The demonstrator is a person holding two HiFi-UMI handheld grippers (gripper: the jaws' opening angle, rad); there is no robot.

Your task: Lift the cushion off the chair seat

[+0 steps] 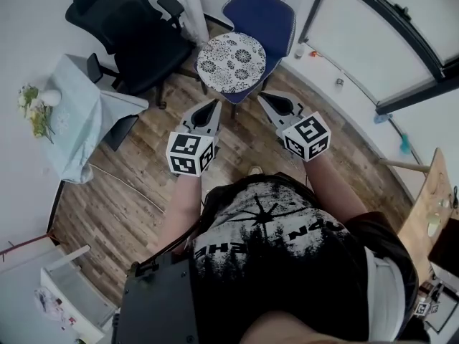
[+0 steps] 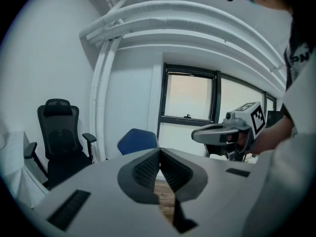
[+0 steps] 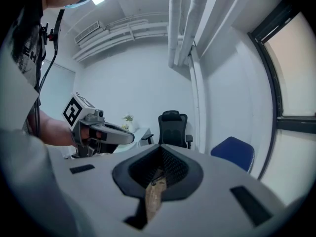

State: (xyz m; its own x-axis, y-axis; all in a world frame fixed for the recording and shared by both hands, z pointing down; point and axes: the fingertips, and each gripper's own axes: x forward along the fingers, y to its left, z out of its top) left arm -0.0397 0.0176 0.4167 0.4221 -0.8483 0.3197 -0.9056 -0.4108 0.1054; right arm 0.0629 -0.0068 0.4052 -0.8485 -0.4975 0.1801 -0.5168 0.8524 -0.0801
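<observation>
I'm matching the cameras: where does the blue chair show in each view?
Head view: blue chair at top centre, cushion on its seat.
Left gripper view: blue chair just left of centre.
Right gripper view: blue chair right of centre.
Shared landmark: black office chair.

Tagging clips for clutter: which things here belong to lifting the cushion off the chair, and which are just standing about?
Job in hand: patterned round cushion; blue chair under it; left claw and right claw, both shut, empty, short of the cushion.
Standing about: black office chair; cloth-covered table; flower vase.
</observation>
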